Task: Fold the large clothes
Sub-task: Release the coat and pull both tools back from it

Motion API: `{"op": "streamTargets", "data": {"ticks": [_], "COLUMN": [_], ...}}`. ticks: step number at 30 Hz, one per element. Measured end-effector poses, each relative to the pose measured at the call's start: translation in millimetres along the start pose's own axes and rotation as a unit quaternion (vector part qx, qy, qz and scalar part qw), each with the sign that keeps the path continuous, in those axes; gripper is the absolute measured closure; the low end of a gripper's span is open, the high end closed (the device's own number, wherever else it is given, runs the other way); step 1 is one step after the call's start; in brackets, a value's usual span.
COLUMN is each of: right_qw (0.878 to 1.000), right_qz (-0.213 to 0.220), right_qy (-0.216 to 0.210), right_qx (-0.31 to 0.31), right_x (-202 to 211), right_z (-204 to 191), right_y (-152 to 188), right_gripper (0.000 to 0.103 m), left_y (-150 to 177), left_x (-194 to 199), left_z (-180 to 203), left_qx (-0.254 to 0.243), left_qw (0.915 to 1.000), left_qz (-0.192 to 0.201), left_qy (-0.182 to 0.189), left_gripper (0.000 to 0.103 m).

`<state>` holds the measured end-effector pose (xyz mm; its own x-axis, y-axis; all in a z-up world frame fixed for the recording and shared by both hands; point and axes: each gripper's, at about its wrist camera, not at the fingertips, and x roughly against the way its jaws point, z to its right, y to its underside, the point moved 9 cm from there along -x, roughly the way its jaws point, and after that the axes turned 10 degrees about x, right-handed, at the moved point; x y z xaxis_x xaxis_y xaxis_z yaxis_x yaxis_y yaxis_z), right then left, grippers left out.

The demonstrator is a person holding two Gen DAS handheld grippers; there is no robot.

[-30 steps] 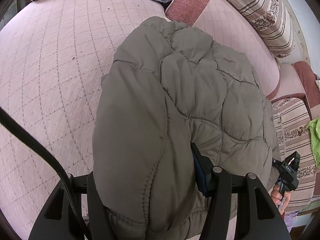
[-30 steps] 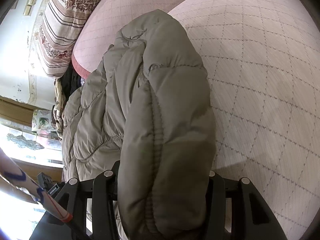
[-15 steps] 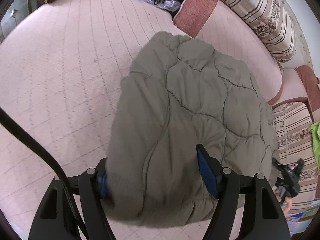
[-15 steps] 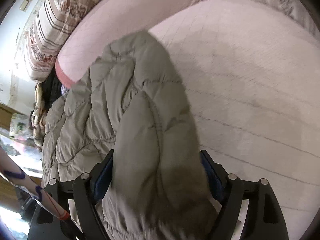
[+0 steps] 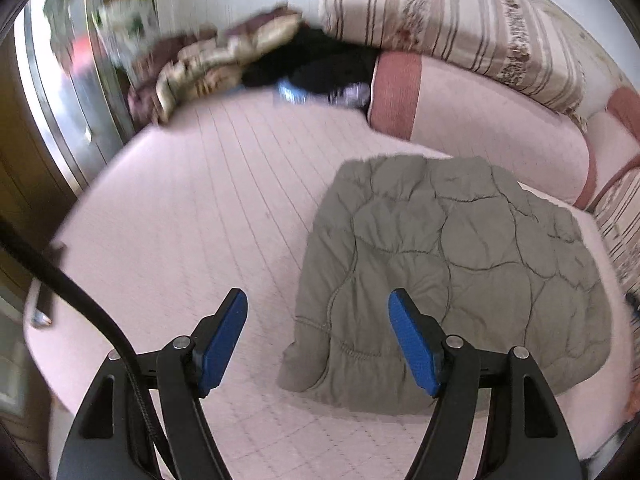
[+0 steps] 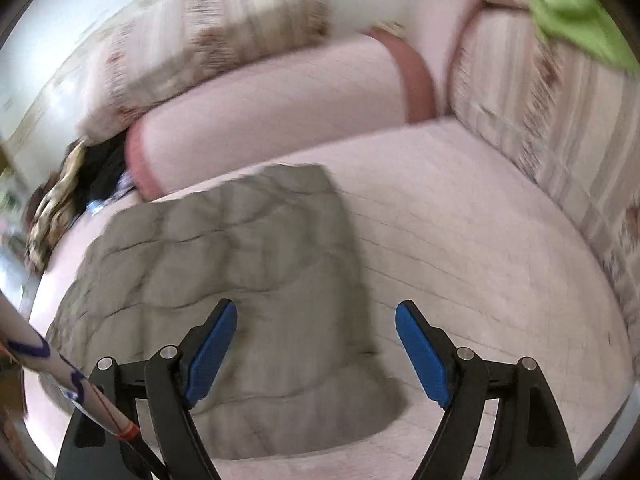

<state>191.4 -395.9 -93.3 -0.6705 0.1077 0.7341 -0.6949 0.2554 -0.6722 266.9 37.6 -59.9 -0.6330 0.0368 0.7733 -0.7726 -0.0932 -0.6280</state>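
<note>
- My left gripper (image 5: 318,314) stood with its jaws spread wide, two blue pads (image 5: 416,344) bare, nothing between them; it hung above the pink quilted bed (image 5: 208,208) at the bottom centre of its frame.
- My right gripper (image 6: 316,326) was likewise parted, two blue pads (image 6: 422,352) showing and nothing gripped.
- One grey-green quilted jacket (image 5: 452,280) lay folded in a flat bundle on the bed, right of centre in the left view; my right-hand finger overlapped its near edge in the picture, though I could not tell any touch.
- In the right view the same jacket (image 6: 224,280) filled the lower left, blurred, partly behind the left-hand finger.
- One pink bolster (image 5: 480,116) with a darker pink band lay past the jacket in the upper right of the left view.
- I counted two striped floral cushions (image 6: 540,100) in the right view, one at upper left, one at the right edge.
- One green cloth (image 6: 576,12) sat in the upper right corner.
- One heap of dark and patterned clothes (image 5: 256,64) lay at the upper centre of the left view.
</note>
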Motion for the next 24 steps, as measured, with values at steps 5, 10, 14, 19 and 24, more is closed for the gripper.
{"op": "streamTargets", "data": {"ticks": [5,10,14,19,24], "right_qw": [0.996,0.995,0.996,0.996,0.996], "right_qz": [0.000,-0.027,-0.062,-0.057,-0.041], "right_qy": [-0.034,-0.047,-0.034,-0.011,-0.016], "right_qx": [0.077,0.081,0.055,0.062,0.073], "right_x": [-8.4,-56.8,-105.2,-120.9,-85.3], "right_z": [-87.6,-145.4,-158.3,-156.7,-150.0], "right_y": [-13.0,-17.1,-12.0,-14.1,-12.6], "right_gripper": [0.017,0.018,0.018,0.013,0.013], "left_y": [0.6,2.9,7.0,13.3,24.8], "left_x": [41.2,62.8,68.0,72.3,77.6], "left_z": [6.2,4.6,-0.5,4.4,10.0], "left_qx": [-0.029,-0.017,-0.011,-0.022,-0.011], "left_qw": [0.9948,0.9891,0.9887,0.9902,0.9937], "left_qz": [0.093,0.142,0.144,0.134,0.112], "left_qy": [-0.031,-0.036,-0.040,-0.032,-0.009], "left_gripper": [0.023,0.016,0.016,0.016,0.016]}}
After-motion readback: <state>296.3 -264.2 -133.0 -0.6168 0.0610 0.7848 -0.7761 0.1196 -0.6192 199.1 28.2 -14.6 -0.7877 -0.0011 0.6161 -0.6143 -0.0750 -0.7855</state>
